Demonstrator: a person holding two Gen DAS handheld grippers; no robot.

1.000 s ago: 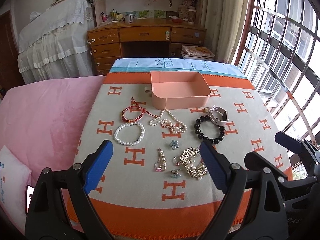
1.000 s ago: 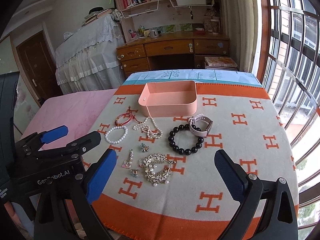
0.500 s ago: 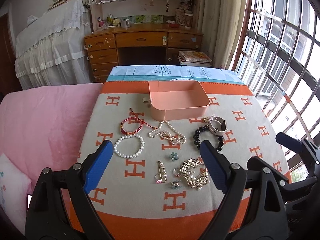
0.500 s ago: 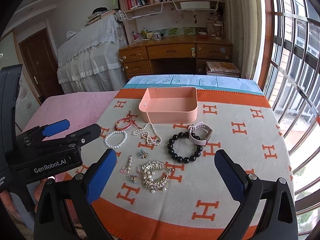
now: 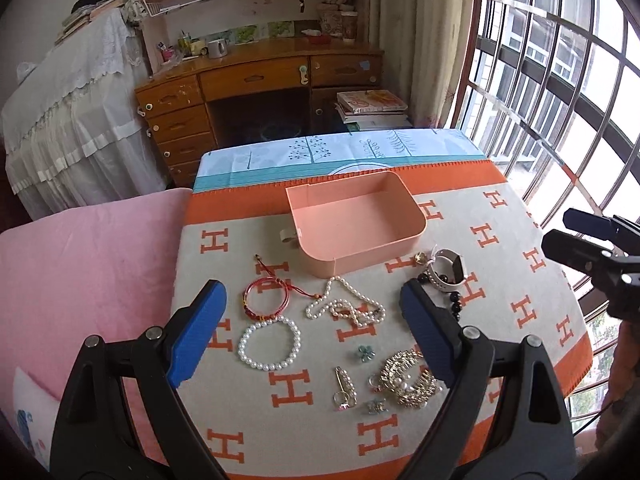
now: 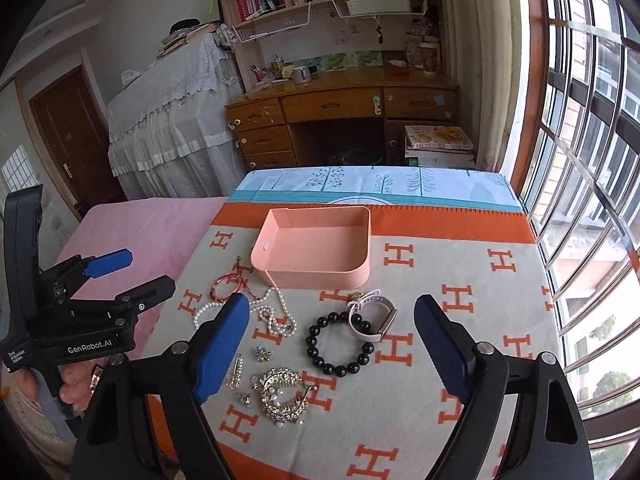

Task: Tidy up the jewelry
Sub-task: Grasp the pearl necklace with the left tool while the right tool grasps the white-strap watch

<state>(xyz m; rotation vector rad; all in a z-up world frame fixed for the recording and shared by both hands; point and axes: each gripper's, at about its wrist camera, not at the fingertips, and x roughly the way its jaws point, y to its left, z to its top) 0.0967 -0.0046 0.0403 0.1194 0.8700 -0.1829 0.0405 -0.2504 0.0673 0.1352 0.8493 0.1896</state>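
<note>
Left wrist view: my left gripper (image 5: 314, 330) hung over the orange-and-cream blanket (image 5: 500, 280) with its jaws apart and nothing between them. Framed between them lay the red cord bracelet (image 5: 267, 299), the white pearl bracelet (image 5: 269, 344) and the tangled pearl necklace (image 5: 345, 307). The pink tray (image 5: 394, 242) sat beyond, empty. I judged the task at its opening step: approach, nothing sorted yet.

Right wrist view: my right gripper (image 6: 330, 346) was also above the blanket, jaws closing but still wide, with no piece between the pads. Below it lay the black bead bracelet (image 6: 340, 344), touching the pale pink watch (image 6: 372, 316); nearer the camera, the gold pearl brooch (image 6: 282, 394) and a small hair clip (image 6: 236, 370).

Next move, as I judged it: pick one piece, lower onto it, close, then carry it to the tray. The bracelet and watch overlap, so separating them would need care.
</note>
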